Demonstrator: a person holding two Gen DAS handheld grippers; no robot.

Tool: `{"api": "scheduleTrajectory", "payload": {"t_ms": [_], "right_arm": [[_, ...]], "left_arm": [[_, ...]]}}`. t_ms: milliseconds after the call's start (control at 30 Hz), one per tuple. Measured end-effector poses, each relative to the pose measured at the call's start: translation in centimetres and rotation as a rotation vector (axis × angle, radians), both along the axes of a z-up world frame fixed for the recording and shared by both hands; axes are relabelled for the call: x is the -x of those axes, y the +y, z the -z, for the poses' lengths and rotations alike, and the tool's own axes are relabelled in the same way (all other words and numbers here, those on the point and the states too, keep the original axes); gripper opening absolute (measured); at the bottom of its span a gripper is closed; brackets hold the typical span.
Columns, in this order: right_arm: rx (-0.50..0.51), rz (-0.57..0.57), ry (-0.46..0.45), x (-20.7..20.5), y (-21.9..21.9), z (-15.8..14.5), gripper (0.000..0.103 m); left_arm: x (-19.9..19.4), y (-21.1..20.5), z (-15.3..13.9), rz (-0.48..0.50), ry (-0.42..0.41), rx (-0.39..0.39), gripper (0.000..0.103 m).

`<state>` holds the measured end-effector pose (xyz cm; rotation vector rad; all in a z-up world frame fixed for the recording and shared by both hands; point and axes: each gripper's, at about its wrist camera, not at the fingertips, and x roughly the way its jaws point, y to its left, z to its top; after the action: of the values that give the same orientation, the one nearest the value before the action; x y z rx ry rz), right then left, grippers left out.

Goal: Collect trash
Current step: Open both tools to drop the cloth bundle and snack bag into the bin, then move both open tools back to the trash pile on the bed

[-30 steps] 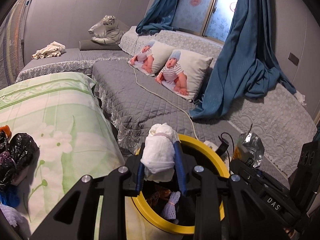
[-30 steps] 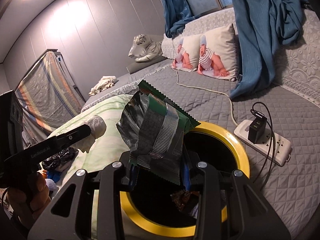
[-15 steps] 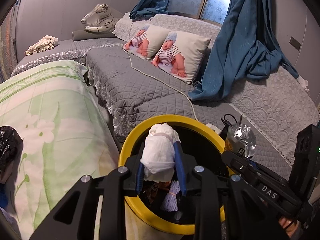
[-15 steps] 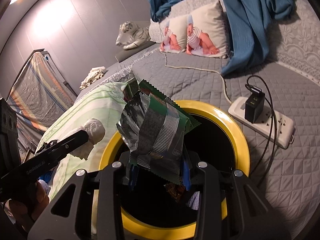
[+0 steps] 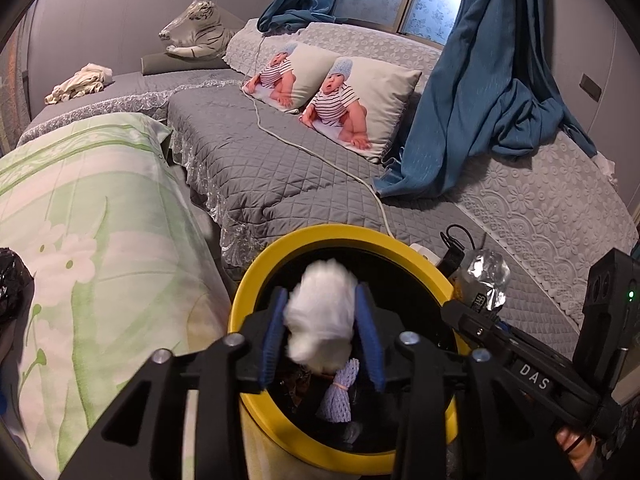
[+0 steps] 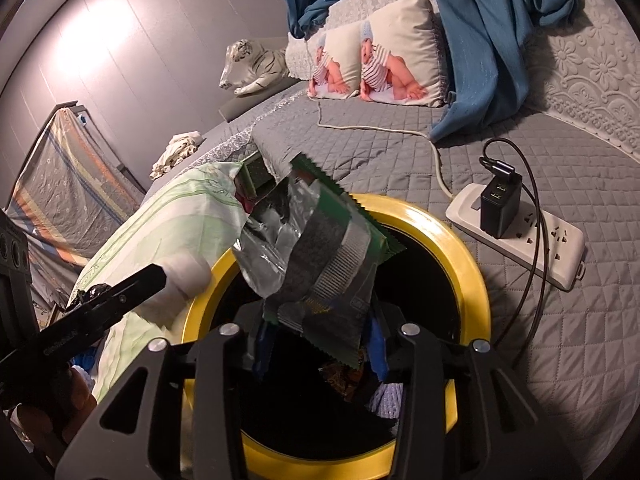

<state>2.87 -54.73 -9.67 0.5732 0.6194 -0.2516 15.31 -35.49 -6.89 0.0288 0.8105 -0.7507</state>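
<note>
A round bin with a yellow rim (image 5: 256, 280) (image 6: 472, 272) stands below both grippers. My left gripper (image 5: 322, 328) hangs over its mouth and its jaws are opening. A white crumpled wad (image 5: 320, 312) shows blurred between the blue pads, with small gaps on each side. My right gripper (image 6: 320, 348) is also over the bin, its jaws starting to open. A green and silver snack wrapper (image 6: 320, 264) still stands upright between its pads. A purple foam net (image 5: 340, 392) and other wrappers lie inside the bin.
A white power strip (image 6: 516, 232) with a black charger and cables lies on the grey quilt right of the bin. A green floral quilt (image 5: 100, 240) is to the left, with a black bag (image 5: 12, 280) at its edge. Pillows and a blue curtain (image 5: 480, 100) are behind.
Both grippers have sunk toward the bin's mouth. The left jaws have spread and the white wad has come loose and blurred. The wrapper has tilted slightly in the right jaws.
</note>
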Motion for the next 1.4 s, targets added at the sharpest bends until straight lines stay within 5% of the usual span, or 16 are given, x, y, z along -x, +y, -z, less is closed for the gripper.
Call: {"api": "scheduleTrajectory", "payload": {"t_ms": [233, 600, 1000, 1400], "right_arm": [[0.001, 0.031, -0.003, 0.4, -0.4, -0.5, 0.051], [0.056, 0.016, -0.072, 0.8, 1.3, -3.4, 0.071], [0.122, -0.148, -0.118, -1.8, 7.5, -6.6, 0.076], [0.166, -0.404, -0.106, -6.7, 16.9, -7.9, 0.078]], "left_arm": [[-0.4, 1.4, -0.7, -0.057, -0.014, 0.023, 0.069], [-0.8, 6.4, -4.3, -0.148, -0.081, 0.128, 0.090], [-0.7, 16.0, -8.7, -0.312, -0.225, 0.123, 0.095], [0.3, 27.4, -7.7, -0.475, -0.244, 0.061, 0.095]]}}
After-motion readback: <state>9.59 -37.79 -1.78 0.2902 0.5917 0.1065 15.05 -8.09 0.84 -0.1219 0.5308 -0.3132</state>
